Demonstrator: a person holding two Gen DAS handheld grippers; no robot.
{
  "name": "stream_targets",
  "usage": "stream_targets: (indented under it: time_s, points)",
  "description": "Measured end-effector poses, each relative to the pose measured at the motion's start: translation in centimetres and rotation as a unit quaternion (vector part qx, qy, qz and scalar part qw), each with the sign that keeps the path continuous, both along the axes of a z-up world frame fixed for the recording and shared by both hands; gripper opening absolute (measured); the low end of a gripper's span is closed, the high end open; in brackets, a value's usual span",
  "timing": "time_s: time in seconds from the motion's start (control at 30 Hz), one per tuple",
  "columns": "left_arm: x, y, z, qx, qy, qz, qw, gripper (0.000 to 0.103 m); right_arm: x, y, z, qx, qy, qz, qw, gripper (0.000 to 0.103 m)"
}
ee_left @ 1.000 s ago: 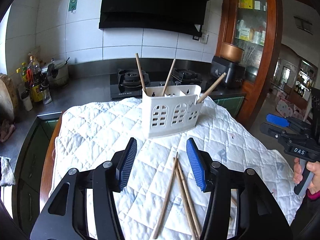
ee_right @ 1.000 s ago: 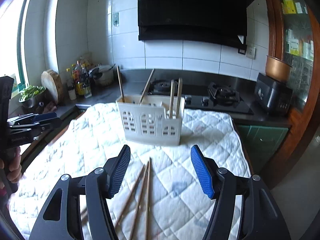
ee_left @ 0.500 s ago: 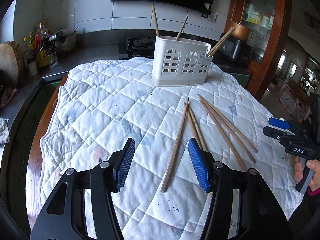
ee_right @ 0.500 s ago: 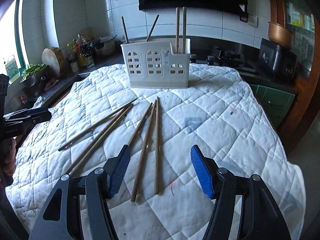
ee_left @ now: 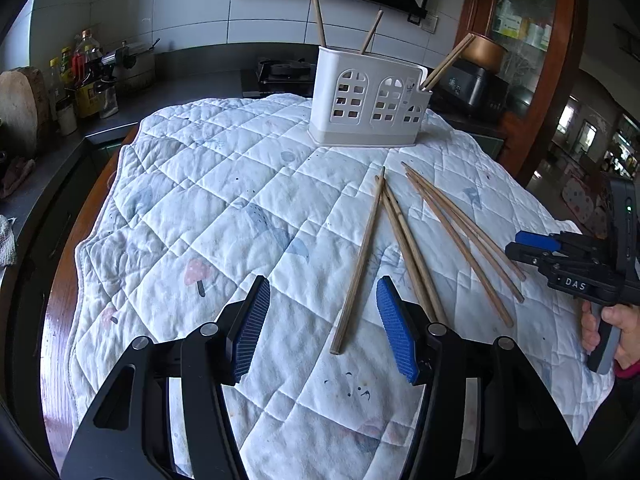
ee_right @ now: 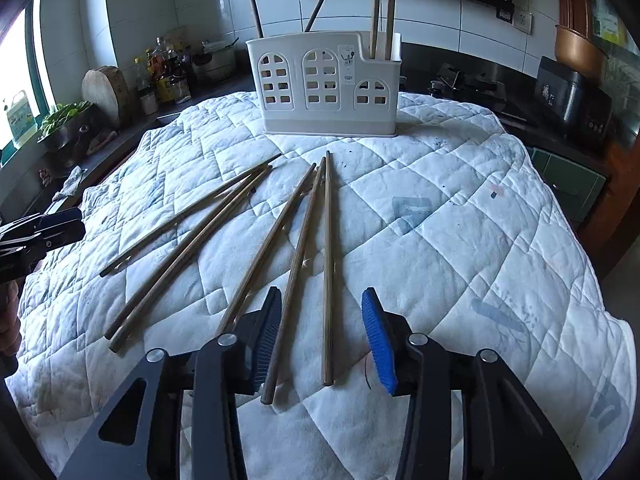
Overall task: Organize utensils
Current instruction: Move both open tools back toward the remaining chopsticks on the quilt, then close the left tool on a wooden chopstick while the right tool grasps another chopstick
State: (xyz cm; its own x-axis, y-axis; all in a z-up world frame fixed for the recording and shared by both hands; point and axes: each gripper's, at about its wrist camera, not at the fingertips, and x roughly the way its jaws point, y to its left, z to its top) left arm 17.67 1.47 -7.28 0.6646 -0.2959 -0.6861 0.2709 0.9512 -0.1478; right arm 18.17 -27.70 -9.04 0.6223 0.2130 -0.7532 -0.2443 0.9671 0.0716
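Chopsticks (ee_right: pixel 327 272) between closing right tongs (ee_right: pixel 322 340), left-wrist view hides this

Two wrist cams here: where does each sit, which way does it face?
Left wrist: on the left gripper, angled down across the quilt toward the white holder; right gripper and its hand at right edge.
Right wrist: on the right gripper, angled down; jaws closing around two loose chopsticks, not yet pressing; left gripper at left edge.
Shared: holder, quilt, six loose chopsticks, stove counter.
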Motion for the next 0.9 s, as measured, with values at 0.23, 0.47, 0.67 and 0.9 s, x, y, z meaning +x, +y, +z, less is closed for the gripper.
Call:
stream_targets:
  time_s: [0.23, 0.47, 0.67, 0.9]
  points:
    - [0.1, -0.8, -0.5, -0.002, 0.004, -0.023, 0.9997, 0.054, 1.1, 0.4, -0.9, -0.006, 0.013, -0.002, 1.0, 0.026]
    - [-0.1, -2.1, -1.0, 0.009, -0.001, -0.049, 0.9988, 0.053, 2.1, 0.4, -1.6, -0.009, 0.024, -0.008, 1.0, 0.017]
    - [0.7, -3.3, -1.9, 0.017, 0.01, -0.063, 0.9978, 0.036, 1.9, 0.3, -1.8, -0.014, 0.022, -0.01, 1.0, 0.012]
    - [2.4, -4.1, -3.0, 0.02, 0.029, -0.059, 0.9977, 0.028, 1.9, 0.3, -1.9, -0.016, 0.022, -0.009, 1.0, 0.009]
